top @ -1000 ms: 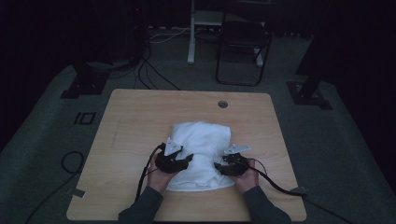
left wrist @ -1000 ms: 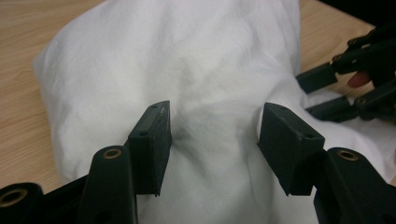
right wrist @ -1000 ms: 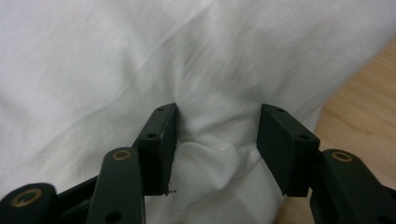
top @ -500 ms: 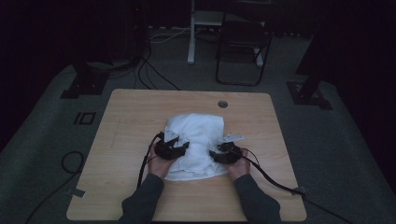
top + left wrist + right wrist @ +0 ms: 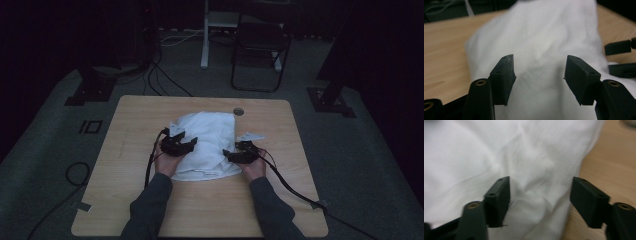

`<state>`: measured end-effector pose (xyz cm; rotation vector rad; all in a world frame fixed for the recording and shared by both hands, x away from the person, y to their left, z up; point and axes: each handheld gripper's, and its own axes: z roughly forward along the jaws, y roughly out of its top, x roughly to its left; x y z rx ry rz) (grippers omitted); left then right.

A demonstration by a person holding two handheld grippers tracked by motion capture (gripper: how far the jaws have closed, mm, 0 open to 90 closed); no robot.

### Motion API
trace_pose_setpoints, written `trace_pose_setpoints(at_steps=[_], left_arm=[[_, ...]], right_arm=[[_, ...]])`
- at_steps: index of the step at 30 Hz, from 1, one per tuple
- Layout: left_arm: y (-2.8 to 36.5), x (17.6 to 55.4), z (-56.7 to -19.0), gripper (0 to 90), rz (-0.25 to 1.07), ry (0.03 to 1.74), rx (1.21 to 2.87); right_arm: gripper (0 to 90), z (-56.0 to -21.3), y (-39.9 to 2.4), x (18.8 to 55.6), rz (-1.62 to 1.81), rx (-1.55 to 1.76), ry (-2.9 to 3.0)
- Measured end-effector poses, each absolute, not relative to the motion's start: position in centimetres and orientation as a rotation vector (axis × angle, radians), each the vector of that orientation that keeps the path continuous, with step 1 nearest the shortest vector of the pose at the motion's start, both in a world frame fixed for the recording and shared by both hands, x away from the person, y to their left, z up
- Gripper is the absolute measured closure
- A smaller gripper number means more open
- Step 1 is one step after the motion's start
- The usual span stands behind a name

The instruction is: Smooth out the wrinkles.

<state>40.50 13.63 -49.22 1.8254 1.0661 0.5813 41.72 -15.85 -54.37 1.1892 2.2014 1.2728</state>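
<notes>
High view: a white cloth point(image 5: 207, 142) is bunched at mid-table point(image 5: 125, 130). The left gripper point(image 5: 192, 143) and right gripper point(image 5: 226, 153) have just been opened, nothing pinched. Folds may spring loose if released layers are snagged.

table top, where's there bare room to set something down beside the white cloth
Bare wood lies left of the white cloth out to the table edge, right of it past the right gripper, and along the far edge near the round hole. The near middle is crowded: left gripper, both forearms and cables.
</notes>
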Motion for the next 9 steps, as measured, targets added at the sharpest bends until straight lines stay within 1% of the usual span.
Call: trace_pose_setpoints(at_steps=[1,2,3,9], left_arm=[[14.5,39.4,-48.3,40.9,0.597,1.043,1.802],[14.5,39.4,-48.3,40.7,0.597,1.043,1.802],[15.1,38.7,-47.8,40.4,0.606,1.036,1.795],[16.0,37.9,-47.4,40.3,0.601,1.039,1.786]], right_arm=[[28.4,-53.8,-16.6,40.6,1.303,1.17,2.171],[28.4,-53.8,-16.6,40.6,1.303,1.17,2.171],[28.0,-53.4,-17.5,39.5,1.302,1.156,2.161],[27.3,-53.3,-19.0,38.2,1.284,1.166,2.152]])
